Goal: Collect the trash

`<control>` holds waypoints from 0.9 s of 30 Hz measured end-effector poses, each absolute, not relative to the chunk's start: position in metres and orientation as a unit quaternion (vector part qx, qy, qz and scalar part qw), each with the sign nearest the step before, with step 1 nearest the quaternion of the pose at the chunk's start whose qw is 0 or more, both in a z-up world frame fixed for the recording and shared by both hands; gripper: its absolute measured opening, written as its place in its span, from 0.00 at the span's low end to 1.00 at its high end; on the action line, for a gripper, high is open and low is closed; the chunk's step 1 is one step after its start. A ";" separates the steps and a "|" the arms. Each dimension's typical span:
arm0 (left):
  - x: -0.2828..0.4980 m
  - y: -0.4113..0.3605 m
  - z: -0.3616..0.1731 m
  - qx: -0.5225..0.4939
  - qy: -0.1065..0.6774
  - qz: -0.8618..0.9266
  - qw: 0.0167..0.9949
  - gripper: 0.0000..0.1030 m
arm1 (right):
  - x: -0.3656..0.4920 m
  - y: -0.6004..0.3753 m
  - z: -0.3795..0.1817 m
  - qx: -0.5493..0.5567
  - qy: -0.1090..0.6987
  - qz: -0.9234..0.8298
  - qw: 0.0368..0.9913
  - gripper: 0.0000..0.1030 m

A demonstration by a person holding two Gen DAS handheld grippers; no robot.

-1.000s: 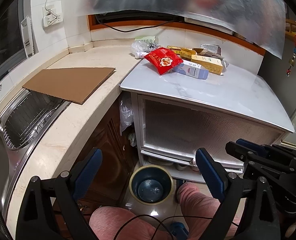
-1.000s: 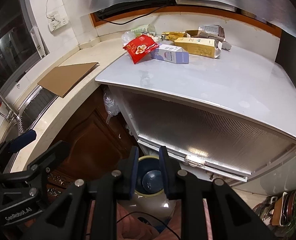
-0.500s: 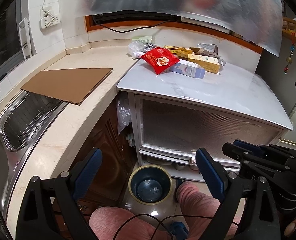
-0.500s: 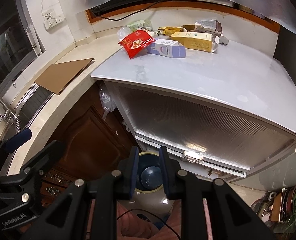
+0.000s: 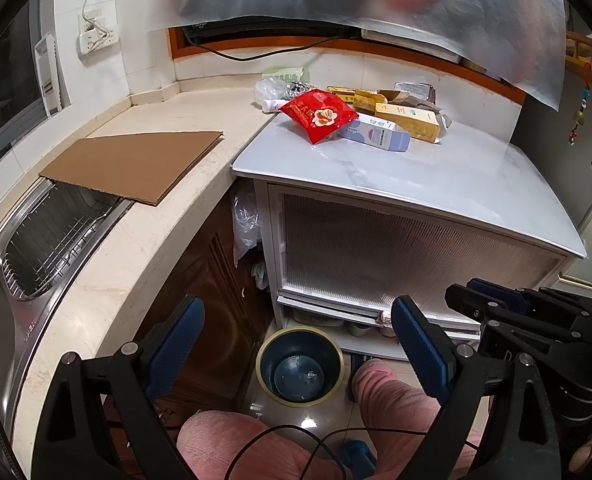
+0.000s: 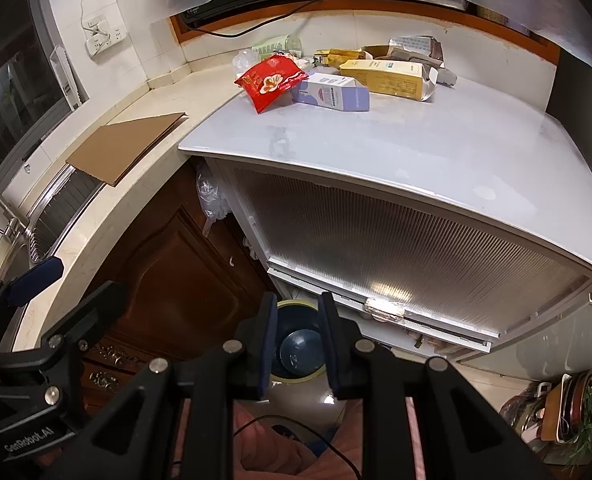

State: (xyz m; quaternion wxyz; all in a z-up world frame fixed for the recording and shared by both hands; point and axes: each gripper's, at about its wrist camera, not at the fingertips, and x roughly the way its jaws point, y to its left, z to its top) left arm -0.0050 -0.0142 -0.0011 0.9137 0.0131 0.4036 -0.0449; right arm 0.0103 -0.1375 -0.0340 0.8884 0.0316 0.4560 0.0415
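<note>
In the left wrist view, the left gripper [image 5: 298, 332] has its two blue fingers spread wide and holds nothing. Between them, down on the floor, stands a round blue trash bin [image 5: 300, 364] with its mouth facing up. The trash lies in a pile at the far back of the white bench [image 5: 436, 176]. A red snack bag [image 5: 318, 114] lies flat on top, with its long side running from the far left to the near right. Just beside it a purple box [image 5: 376, 134] lies on its side, with a yellow box [image 5: 410, 122] behind it. A sheet of cardboard [image 5: 135, 164] lies flat on the tan counter.

In the right wrist view, the right gripper [image 6: 296, 350] has its fingers close together with a small gap, and nothing is in it. The red snack bag [image 6: 269, 80] leans on the purple box [image 6: 330, 92]. The long yellow box [image 6: 384, 76] points left to right. The trash bin [image 6: 296, 354] shows through the gap.
</note>
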 end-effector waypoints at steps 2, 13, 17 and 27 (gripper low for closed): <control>-0.005 -0.015 -0.002 0.013 0.405 -0.045 0.913 0.91 | 0.011 -0.138 -0.034 0.032 0.457 0.042 0.888 0.21; 0.002 -0.014 -0.007 0.007 0.417 -0.046 0.908 0.91 | 0.012 -0.140 -0.039 0.034 0.460 0.044 0.886 0.21; 0.002 -0.014 -0.007 0.007 0.417 -0.046 0.908 0.91 | 0.013 -0.142 -0.041 0.035 0.462 0.045 0.885 0.21; 0.012 -0.010 -0.010 -0.003 0.426 -0.046 0.904 0.91 | 0.020 -0.151 -0.042 0.048 0.465 0.041 0.883 0.21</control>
